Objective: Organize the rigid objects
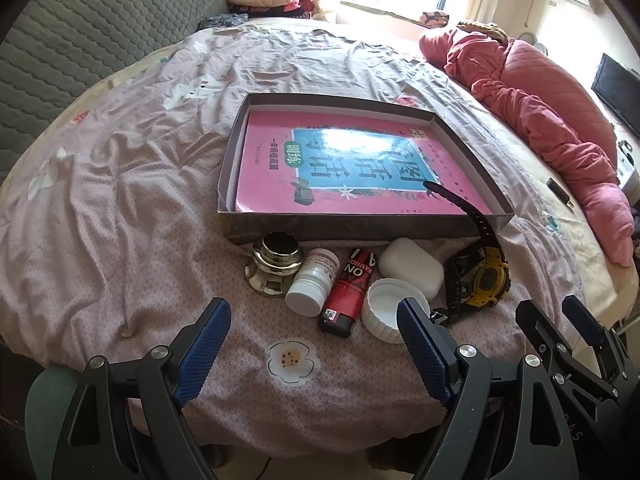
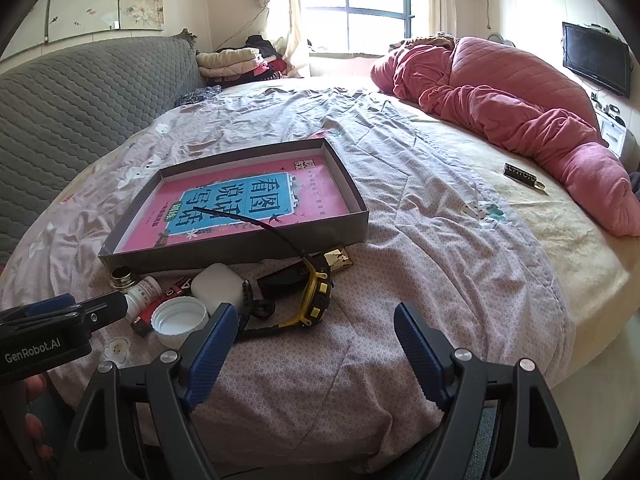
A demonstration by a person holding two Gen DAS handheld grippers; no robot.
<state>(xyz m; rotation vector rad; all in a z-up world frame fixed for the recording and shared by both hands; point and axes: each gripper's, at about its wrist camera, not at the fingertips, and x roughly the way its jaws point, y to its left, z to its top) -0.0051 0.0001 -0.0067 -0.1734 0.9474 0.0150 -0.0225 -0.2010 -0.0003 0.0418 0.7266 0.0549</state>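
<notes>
Hovering wide open and empty over the bedsheet (image 1: 120, 208): left gripper (image 1: 316, 344), right gripper (image 2: 316, 346). Best starting with the smooth white earbud case (image 1: 412, 268) or ribbed cap (image 1: 386, 312) — rigid, easy to pinch — then into the shallow cardboard box (image 1: 360, 226) just behind, beside the glossy red lighter (image 1: 346, 296) and rubbery yellow watch (image 1: 486, 280).

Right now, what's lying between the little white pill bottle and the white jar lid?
A red lighter lies between the pill bottle and the lid, seen best in the left wrist view.
</notes>
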